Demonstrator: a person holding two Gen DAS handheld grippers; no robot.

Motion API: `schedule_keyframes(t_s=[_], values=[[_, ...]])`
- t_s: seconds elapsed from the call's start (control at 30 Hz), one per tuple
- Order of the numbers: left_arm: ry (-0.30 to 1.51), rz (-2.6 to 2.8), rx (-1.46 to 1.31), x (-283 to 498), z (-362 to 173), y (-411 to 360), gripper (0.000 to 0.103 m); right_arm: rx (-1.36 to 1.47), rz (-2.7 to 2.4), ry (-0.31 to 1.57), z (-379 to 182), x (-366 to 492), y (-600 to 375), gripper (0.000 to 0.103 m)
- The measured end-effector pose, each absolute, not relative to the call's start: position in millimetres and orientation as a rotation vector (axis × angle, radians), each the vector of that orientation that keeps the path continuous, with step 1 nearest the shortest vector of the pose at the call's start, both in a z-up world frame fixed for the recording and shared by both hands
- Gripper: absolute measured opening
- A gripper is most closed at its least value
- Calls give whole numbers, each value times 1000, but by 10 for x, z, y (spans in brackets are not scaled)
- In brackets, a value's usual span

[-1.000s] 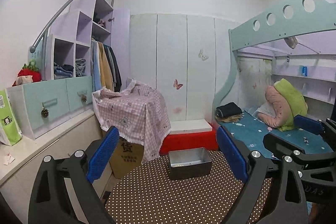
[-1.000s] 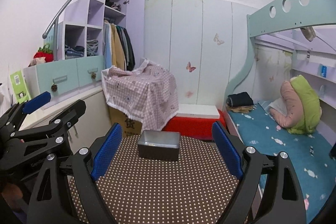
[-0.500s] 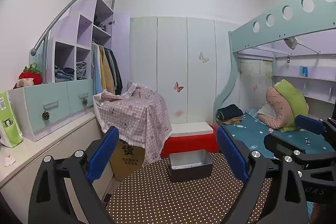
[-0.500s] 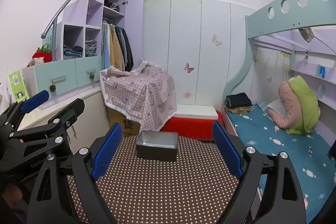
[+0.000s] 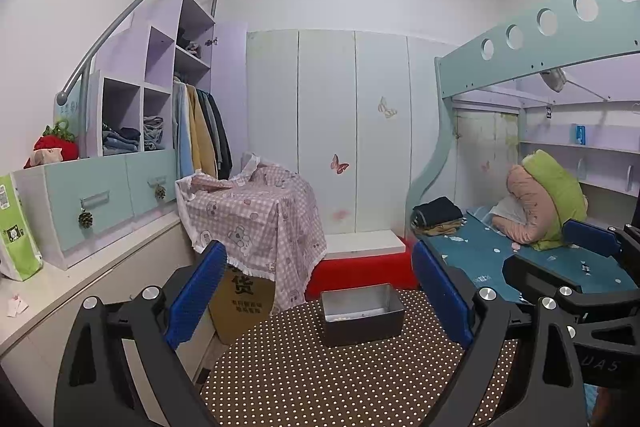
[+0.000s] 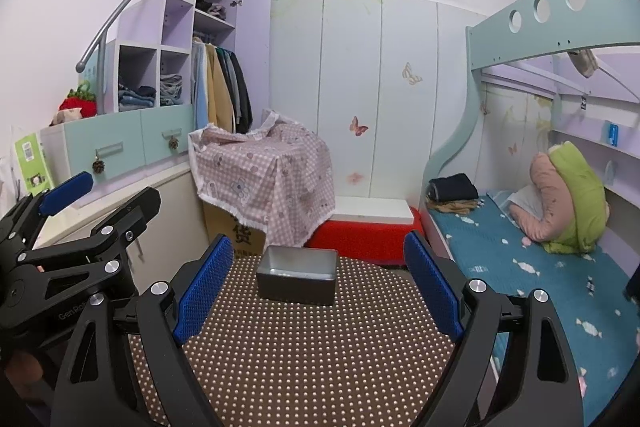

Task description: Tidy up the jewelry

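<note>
A grey metal box stands open-topped at the far side of a round table under a brown dotted cloth. A few small pale bits lie on its bottom; I cannot tell what they are. My left gripper hovers over the near side of the table, blue pads wide apart and open, with nothing between them. My right gripper is also open and empty, with the box straight ahead between its fingers. Each gripper shows at the edge of the other's view: the right gripper and the left gripper.
A cardboard box under a pink checked cloth stands beyond the table on the left. A red bench with a white top is behind it. A bunk bed with a blue sheet runs along the right, a counter with drawers along the left.
</note>
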State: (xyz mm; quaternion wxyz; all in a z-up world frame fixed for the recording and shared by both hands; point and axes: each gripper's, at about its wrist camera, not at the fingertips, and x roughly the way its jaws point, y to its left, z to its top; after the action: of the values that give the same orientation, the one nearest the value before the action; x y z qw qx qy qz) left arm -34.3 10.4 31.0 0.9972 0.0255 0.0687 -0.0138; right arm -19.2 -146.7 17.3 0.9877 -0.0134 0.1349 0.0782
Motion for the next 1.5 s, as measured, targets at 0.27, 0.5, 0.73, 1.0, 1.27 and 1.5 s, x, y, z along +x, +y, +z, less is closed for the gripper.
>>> schedule_keyframes(t_s=[0.27, 0.5, 0.73, 1.0, 1.27, 1.5], values=[[137, -27, 52, -338, 314, 97, 91, -26, 155, 272, 161, -186, -1471, 84], [139, -26, 53, -335, 312, 94, 91, -26, 154, 274, 152, -180, -1475, 84], [139, -26, 54, -324, 308, 92, 91, -25, 154, 274, 148, -177, -1482, 84], [141, -26, 55, -319, 306, 87, 91, -25, 154, 275, 157, -178, -1482, 84], [142, -27, 57, -300, 298, 86, 91, -25, 154, 275, 164, -176, -1484, 84], [148, -30, 54, -265, 279, 103, 91, -25, 153, 277, 146, -186, -1488, 84]])
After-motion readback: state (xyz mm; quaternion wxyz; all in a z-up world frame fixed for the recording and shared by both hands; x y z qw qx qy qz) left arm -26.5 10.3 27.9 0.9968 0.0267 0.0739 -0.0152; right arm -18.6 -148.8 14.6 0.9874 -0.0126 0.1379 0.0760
